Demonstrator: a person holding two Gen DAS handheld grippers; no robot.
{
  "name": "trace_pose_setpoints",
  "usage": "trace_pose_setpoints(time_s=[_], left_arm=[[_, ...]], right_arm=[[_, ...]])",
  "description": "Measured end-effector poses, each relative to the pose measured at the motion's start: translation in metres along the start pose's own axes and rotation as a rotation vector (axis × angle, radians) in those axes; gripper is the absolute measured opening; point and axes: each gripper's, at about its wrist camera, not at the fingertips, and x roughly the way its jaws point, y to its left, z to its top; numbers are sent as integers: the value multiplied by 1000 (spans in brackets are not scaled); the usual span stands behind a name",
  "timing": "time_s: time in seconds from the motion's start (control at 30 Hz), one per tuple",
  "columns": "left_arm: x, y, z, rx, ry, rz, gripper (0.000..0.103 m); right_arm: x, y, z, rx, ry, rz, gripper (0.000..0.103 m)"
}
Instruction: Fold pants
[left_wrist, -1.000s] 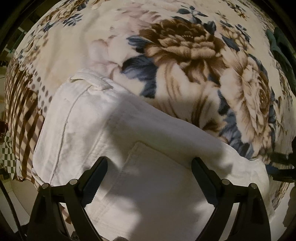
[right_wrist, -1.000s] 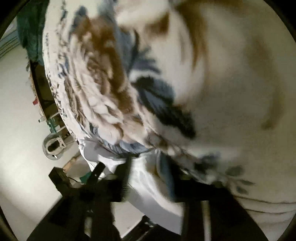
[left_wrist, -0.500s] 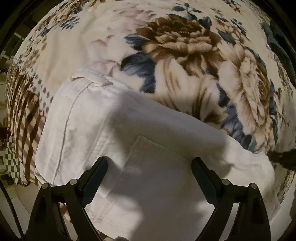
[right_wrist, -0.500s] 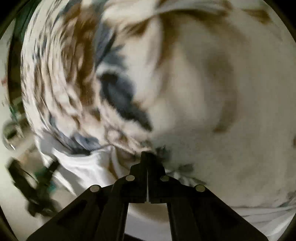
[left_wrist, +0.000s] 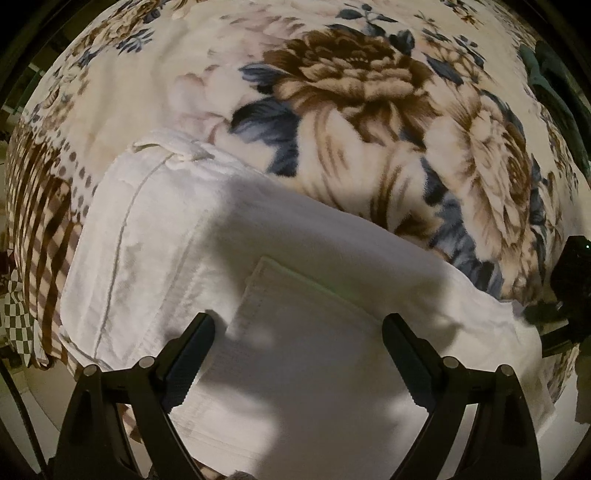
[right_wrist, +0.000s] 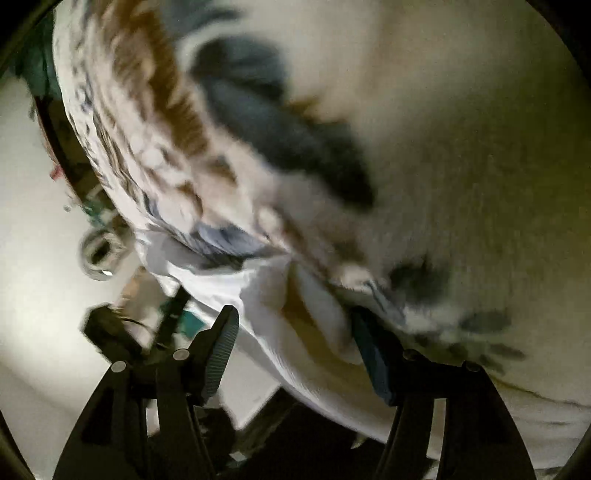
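Left wrist view, folded white pants (left_wrist: 280, 288) on floral blanket (left_wrist: 369, 122), near its left edge, left gripper (left_wrist: 299, 343) spread wide above the pocket, holding nothing, right gripper (right_wrist: 295, 332) wide too, straddling a blurred white fold.

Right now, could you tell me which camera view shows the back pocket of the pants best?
The left wrist view: the pocket lies flat and sharp on the white pants, its stitched edges between the open left tongs. The right wrist view is blurred and shows only a bunched pants edge, no pocket.
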Motion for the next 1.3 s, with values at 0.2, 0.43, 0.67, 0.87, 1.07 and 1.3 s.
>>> trace_pose_setpoints(time_s=[0.2, 0.43, 0.67, 0.87, 1.07, 1.3], left_arm=[[0, 1, -1, -6, 6, -17, 93], [2, 1, 0, 3, 16, -18, 93], [0, 7, 0, 8, 25, -15, 93], [-24, -11, 0, 114, -66, 7, 93], [-16, -25, 16, 103, 4, -90, 93], [-15, -17, 23, 24, 81, -191, 93]], right_arm=[[2, 13, -19, -80, 78, 121, 67], [16, 27, -38, -148, 77, -46, 67], [27, 80, -91, -417, -47, -425, 67], [41, 68, -94, -379, -107, -342, 67], [34, 22, -27, -155, -129, 76, 67], [55, 16, -29, -71, 43, 334, 67]])
